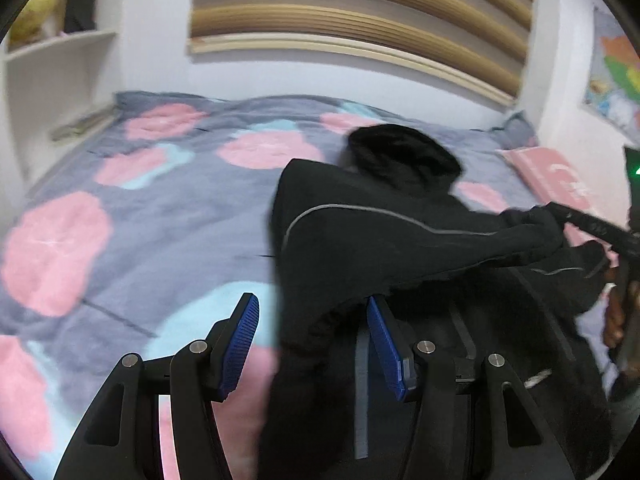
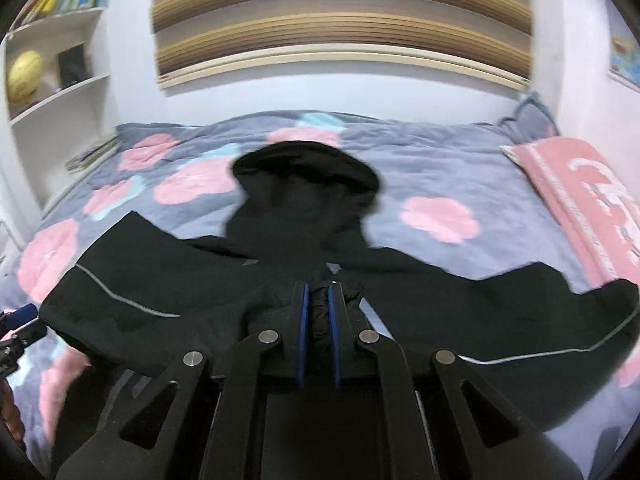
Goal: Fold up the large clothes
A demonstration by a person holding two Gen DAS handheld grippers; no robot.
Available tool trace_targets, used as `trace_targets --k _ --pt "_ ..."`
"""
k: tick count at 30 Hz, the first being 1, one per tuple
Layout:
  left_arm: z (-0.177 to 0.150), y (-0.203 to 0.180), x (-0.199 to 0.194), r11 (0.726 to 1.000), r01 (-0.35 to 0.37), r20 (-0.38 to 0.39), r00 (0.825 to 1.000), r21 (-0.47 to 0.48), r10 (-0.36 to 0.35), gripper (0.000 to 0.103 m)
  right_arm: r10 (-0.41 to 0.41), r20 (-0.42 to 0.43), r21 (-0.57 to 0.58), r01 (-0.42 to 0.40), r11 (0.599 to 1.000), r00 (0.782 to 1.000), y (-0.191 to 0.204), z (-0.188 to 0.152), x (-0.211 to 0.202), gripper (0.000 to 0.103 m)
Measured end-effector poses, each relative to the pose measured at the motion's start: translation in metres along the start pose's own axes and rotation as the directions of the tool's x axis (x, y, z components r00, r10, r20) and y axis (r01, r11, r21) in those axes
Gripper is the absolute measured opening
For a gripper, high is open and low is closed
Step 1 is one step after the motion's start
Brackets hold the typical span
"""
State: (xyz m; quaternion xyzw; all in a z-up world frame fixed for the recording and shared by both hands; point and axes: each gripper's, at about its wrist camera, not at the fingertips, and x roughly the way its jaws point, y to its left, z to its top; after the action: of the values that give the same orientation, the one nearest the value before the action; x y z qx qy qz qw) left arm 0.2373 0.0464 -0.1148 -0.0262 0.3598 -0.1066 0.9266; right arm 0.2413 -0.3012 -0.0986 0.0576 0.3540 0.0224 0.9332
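- The black hooded jacket (image 2: pixel 304 240) fills the lower half of the right wrist view, spread on a grey bedspread (image 2: pixel 420 168) with pink and pale blue flowers. Its hood points to the upper middle and its sleeves fan out to lower left and lower right.
- It looks soft, limp and fairly bulky. I expect it to sag and drag when lifted, so a hem, cuff or seam should give a surer hold than the loose middle.
- Thin grey piping (image 2: pixel 120 296) curves along both sleeves and should help in lining up a fold.
- The right gripper (image 2: pixel 316 308), at the lower centre of its view, is clenched on a bunched ridge of the black cloth, pinched between its blue pads (image 2: pixel 305 320).
- The left gripper (image 1: pixel 312 344), at the bottom centre of its own view, stands released. The jacket's edge hangs between its fingers, but the blue pads do not press it.
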Motion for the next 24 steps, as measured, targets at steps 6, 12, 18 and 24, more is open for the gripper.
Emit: trace_targets --k 6,12,18,24 --pt "-0.003 -0.039 0.029 0.925 0.377 -0.052 0.926 0.049 -0.375 0.058 -0.123 -0.059 0.003 0.123 0.992 0.991 -0.055 -0.037 0.027 0.011" --pt "-0.004 -0.047 0.093 0.967 0.255 -0.176 0.953 0.013 -0.249 0.057 -0.203 -0.166 0.038 0.212 0.977 0.965 -0.095 -0.087 0.067 0.011" --pt "-0.029 -0.052 0.147 0.992 0.109 -0.299 0.95 0.063 -0.085 0.057 -0.058 -0.209 0.214 0.104 0.971 0.976 -0.116 -0.097 0.057 0.015" --pt "-0.034 -0.053 0.144 0.993 0.099 -0.262 0.962 0.068 -0.078 0.057 -0.019 -0.097 0.113 0.03 0.993 0.995 -0.062 -0.071 0.025 0.053"
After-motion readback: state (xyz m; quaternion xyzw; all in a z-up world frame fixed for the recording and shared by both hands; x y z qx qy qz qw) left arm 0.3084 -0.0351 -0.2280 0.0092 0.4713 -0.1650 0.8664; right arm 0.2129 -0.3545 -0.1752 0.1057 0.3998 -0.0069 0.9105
